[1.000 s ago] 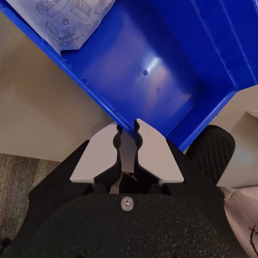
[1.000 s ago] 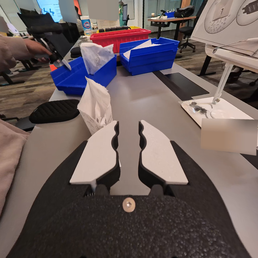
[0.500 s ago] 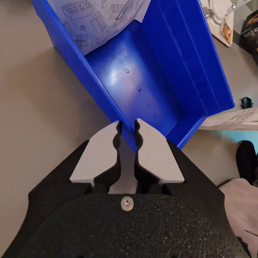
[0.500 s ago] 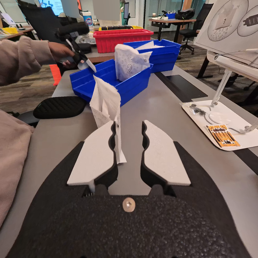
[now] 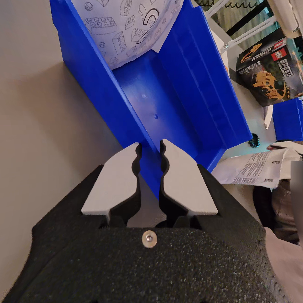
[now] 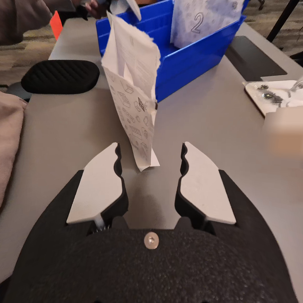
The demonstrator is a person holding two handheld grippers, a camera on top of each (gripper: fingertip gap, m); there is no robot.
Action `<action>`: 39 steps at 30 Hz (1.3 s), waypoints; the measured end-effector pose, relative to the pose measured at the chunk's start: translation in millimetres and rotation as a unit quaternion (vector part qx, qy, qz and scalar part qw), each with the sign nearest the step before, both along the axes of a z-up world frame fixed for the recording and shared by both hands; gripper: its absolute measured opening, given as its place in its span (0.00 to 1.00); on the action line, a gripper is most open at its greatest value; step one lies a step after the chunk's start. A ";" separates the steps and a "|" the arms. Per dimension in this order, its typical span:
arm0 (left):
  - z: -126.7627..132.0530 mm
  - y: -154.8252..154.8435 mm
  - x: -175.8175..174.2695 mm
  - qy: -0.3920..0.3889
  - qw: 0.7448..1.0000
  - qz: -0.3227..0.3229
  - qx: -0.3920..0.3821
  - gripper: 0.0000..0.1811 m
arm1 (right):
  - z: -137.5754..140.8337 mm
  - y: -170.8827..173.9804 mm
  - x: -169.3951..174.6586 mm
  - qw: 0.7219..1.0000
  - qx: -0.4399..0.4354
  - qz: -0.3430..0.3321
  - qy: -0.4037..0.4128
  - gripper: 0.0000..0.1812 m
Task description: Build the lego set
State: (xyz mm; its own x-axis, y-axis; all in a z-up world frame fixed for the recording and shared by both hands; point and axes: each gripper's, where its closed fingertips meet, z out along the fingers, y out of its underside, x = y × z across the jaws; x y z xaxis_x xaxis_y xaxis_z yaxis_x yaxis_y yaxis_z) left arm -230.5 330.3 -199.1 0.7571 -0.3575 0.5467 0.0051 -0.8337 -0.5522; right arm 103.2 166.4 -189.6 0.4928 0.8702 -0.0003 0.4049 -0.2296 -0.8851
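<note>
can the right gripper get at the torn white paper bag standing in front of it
Probably yes. The right gripper is open, and the torn white printed paper bag stands upright on the grey table right ahead, its bottom corner already between the fingers; nothing blocks it.

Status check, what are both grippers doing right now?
Left gripper shut on blue bin wall. Right gripper open, torn paper bag standing between its jaws. Numbered bag in bin. Nothing blocking.

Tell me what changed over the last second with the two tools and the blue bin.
The left tool, shut on the blue bin wall, dragged it toward the person, up beside the torn paper bag. The right tool opened wide and released that bag's corner. Unchanged: the numbered bag remains inside the bin.
</note>
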 end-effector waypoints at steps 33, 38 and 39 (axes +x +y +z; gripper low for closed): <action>49.7 -125.3 79.2 0.027 0.925 -0.266 0.269 0.23 | -16.5 -10.8 -41.4 0.993 0.075 0.086 0.001 0.00; 1.2 -146.1 102.0 0.079 0.906 -0.314 0.274 0.25 | -12.9 -32.0 -38.6 0.990 0.066 0.124 0.027 0.00; -3.6 -148.4 105.9 0.076 0.905 -0.320 0.272 0.25 | -10.8 -36.3 -36.9 0.989 0.059 0.131 0.039 0.00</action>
